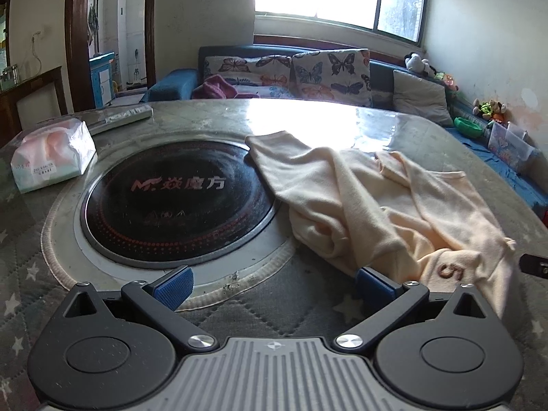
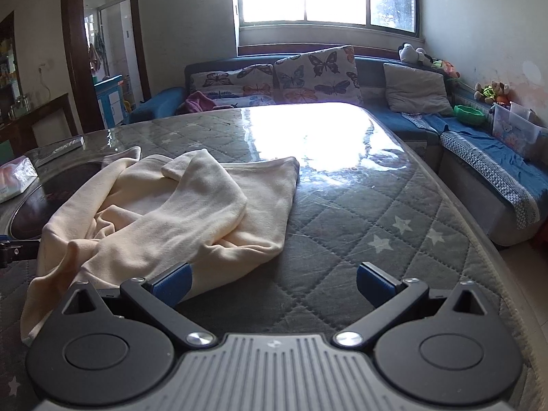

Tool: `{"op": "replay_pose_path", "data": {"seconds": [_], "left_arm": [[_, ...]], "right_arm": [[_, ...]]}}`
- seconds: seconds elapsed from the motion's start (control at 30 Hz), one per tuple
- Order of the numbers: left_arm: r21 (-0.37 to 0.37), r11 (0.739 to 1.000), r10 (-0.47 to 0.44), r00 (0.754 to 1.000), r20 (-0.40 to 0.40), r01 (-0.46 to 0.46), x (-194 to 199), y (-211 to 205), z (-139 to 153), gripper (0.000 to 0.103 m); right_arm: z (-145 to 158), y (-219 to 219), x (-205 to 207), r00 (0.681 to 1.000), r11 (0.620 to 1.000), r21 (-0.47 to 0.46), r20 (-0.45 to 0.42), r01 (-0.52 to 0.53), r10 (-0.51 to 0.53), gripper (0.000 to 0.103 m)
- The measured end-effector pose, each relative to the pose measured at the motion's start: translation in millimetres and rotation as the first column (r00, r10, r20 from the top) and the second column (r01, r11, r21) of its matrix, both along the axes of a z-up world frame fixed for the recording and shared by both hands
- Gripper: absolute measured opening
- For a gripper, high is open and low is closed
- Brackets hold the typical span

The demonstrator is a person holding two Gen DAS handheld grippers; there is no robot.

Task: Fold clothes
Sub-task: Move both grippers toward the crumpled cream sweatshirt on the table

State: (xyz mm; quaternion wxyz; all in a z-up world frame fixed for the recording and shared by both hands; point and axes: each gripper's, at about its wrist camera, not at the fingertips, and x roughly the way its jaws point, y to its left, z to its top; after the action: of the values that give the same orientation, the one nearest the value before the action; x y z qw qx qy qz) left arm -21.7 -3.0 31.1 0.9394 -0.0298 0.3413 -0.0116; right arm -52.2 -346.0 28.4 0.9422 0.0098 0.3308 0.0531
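A: What colour is the garment [image 1: 387, 205]?

B: Pale cream, with a brown "5" stitched on it. The table cover [image 2: 359, 226] is grey, quilted in diamonds with white stars.

A: And the hob [image 1: 178, 198]?

B: Black glass, ringed with red dots, pink and white lettering. The gripper pads [image 1: 173, 289] are blue on black arms.

A: The sofa [image 2: 486, 144]?

B: Blue. Its cushions [image 2: 318, 72] are white with butterflies in navy, orange and pink; another cushion is plain grey.
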Motion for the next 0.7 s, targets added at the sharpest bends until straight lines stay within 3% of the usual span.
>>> {"op": "replay_pose_path", "data": {"seconds": [0.7], "left_arm": [[-0.004, 1.0, -0.024, 0.999, -0.048, 0.024, -28, -24, 10, 0.103]], "right_arm": [[5, 18, -23, 0.996, 0.997, -0.001, -0.014, -0.084, 0.083, 0.103]]}}
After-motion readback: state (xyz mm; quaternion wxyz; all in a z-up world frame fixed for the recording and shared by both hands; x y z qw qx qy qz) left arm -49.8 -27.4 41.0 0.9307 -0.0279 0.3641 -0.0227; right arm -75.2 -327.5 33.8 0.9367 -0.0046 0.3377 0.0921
